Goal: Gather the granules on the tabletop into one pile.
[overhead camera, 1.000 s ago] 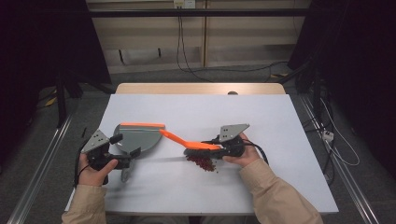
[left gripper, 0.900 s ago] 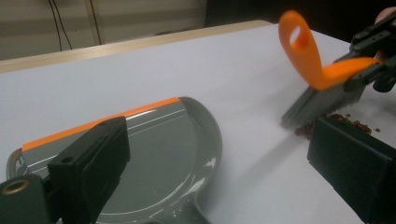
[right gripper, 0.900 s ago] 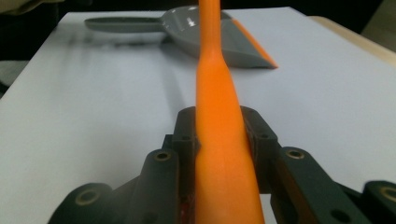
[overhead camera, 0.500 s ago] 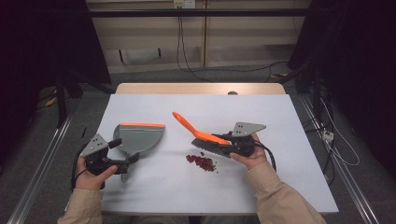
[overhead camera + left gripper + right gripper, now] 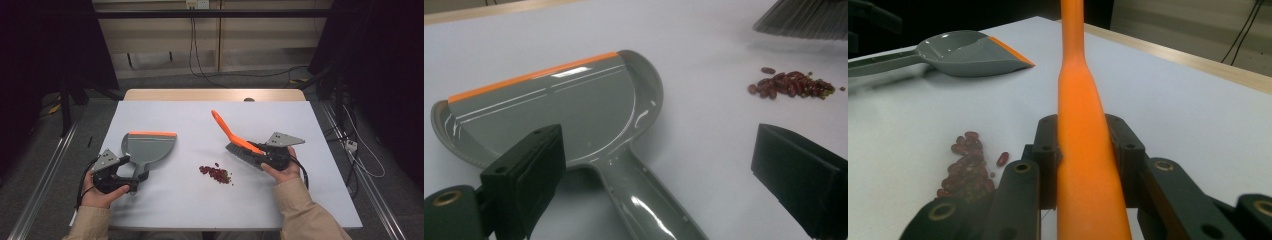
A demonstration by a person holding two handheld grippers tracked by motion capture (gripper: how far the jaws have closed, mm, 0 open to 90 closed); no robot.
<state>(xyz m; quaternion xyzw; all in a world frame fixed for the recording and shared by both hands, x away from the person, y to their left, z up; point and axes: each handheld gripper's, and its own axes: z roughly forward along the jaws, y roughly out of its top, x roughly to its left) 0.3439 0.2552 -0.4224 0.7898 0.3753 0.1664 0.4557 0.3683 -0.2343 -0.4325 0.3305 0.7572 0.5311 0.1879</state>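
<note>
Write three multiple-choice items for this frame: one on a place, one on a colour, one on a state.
1. Where does the pile of red beans lie?
A. inside the dustpan
B. on the table between the dustpan and the brush
C. on the floor

2. What colour is the strip on the lip of the dustpan?
A. blue
B. green
C. orange

3. How does the right gripper stand?
A. shut on the brush handle
B. open over the beans
C. shut on the dustpan

Answers: 1 B, the beans sit on the bare white table, apart from the pan. 2 C, the edge shows orange. 3 A, its jaws clamp the orange handle of the brush.
</note>
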